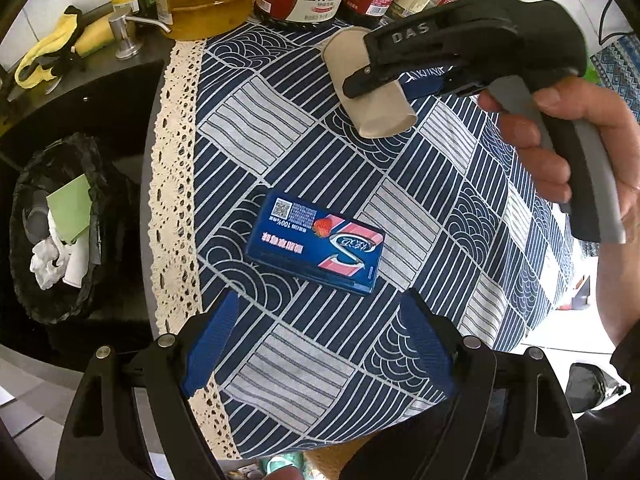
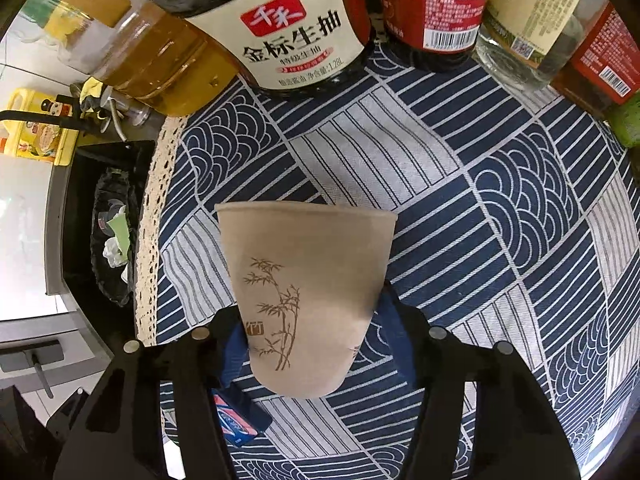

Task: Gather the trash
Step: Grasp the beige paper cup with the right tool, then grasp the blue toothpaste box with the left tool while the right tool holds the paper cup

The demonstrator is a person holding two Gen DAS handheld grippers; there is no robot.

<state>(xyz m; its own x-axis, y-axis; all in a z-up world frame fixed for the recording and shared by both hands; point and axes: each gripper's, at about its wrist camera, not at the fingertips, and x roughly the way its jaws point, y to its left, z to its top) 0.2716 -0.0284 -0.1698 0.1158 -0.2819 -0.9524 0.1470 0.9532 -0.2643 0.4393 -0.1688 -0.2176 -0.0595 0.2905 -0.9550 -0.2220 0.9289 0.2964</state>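
Paper cup [image 2: 308, 300] between right tongs [image 2: 316, 344].

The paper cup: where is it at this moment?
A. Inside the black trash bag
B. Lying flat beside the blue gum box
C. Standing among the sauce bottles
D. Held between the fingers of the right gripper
D: the right gripper is closed on the paper cup, which the left wrist view shows lifted above the tablecloth, away from the trash bag.
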